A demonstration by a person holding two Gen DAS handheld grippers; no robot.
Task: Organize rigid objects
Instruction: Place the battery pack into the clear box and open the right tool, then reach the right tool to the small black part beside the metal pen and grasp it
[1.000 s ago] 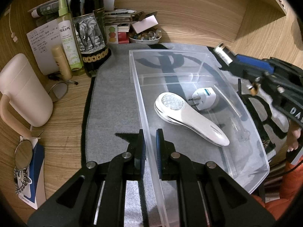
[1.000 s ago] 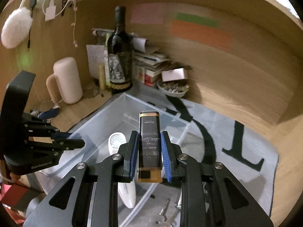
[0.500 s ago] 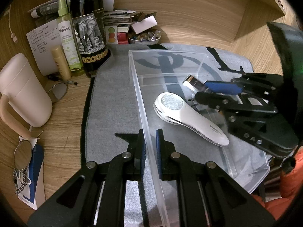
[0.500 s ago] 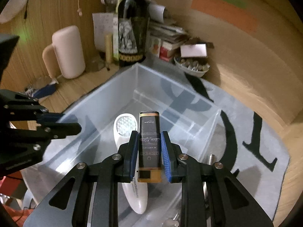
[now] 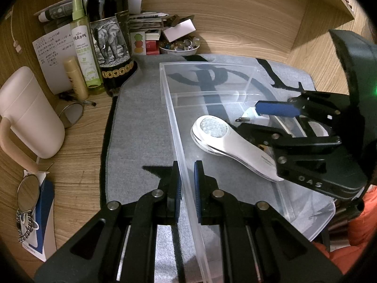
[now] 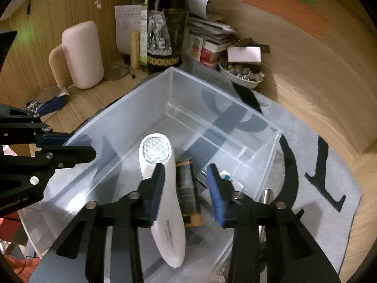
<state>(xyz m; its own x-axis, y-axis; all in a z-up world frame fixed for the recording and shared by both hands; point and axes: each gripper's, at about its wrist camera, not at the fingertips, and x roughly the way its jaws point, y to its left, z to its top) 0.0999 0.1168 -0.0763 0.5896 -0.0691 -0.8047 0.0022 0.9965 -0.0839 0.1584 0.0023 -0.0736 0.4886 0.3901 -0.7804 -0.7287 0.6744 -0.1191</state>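
Note:
A clear plastic bin [image 5: 173, 122] [image 6: 150, 89] stands on a grey mat. My left gripper [image 5: 186, 184] is shut on its near wall. Inside lie a white handheld device [image 5: 226, 141] [image 6: 162, 184], a white plug adapter [image 5: 249, 114] and a dark rectangular bottle with a gold base [image 6: 187, 195]. My right gripper [image 6: 186, 188] is open inside the bin, its jaws apart above the dark bottle, which lies on the bin floor. In the left wrist view the right gripper [image 5: 256, 115] hides the bottle.
At the back stand a wine bottle with an elephant label [image 5: 109, 35], a green spray bottle [image 5: 83, 47], a pink mug [image 5: 28, 113], a bowl of beads [image 6: 240, 75] and stacked books. A metal tool [image 6: 265, 195] lies on the mat right of the bin.
My right gripper moved down into the bin, opened and let go of the dark bottle, which now lies on the bin floor. The left gripper has not moved.

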